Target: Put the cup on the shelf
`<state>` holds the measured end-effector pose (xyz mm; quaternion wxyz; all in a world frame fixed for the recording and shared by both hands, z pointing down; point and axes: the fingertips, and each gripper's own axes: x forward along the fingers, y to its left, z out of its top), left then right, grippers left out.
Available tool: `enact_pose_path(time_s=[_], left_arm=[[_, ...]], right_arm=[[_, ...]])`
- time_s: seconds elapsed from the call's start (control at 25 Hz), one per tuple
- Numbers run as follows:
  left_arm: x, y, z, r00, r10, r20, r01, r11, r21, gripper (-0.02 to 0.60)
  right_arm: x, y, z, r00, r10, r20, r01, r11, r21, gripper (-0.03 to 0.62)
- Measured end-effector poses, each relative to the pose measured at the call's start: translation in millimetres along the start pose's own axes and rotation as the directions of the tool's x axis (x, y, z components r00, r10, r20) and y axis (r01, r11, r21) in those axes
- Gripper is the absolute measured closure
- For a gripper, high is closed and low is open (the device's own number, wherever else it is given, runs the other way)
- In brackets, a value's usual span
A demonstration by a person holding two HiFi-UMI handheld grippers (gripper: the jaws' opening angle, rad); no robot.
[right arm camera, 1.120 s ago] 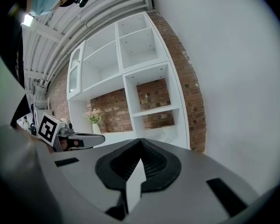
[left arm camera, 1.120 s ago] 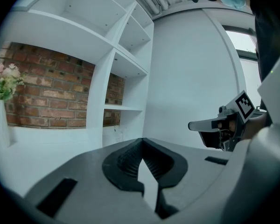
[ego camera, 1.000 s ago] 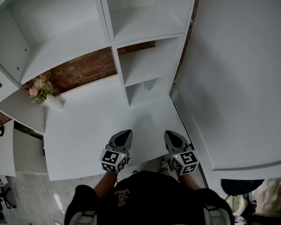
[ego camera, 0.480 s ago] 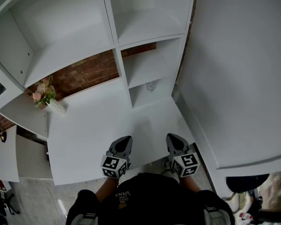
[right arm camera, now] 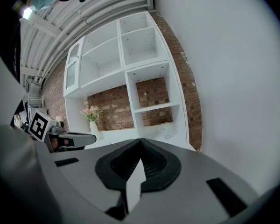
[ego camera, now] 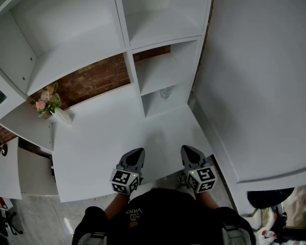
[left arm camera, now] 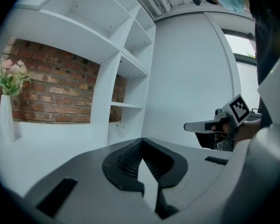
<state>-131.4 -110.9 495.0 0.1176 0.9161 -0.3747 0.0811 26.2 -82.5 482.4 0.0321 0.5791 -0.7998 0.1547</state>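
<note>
Cup on the shelf, both grippers empty.
A small clear cup (ego camera: 164, 92) stands in the lowest right bay of the shelf (ego camera: 134, 78), at twelve o'clock beyond the desk (ego camera: 102, 131). The left gripper (ego camera: 137, 152) and right gripper (ego camera: 186, 150) hover at the desk's six o'clock edge, jaws closed on nothing. By my reckoning the cup sits as the task wants, with nothing left to do.
</note>
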Motion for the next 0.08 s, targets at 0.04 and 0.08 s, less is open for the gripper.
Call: enact_pose_path(time_s=[0.04,0.08], left_arm=[[0.4,-0.4,0.0,1.000,-0.002,0.000,0.002,1.000,0.001,0.575],[0.9,-0.8,0.1,1.000,-0.004,0.001,0.004,1.000,0.002,0.575]], right_arm=[[-0.2,0.0,0.4,1.000,0.000,0.001,0.000,1.000,0.000,0.595],[-0.3,0.0,0.8,1.000,0.001,0.002,-0.001,1.000,0.000,0.595]])
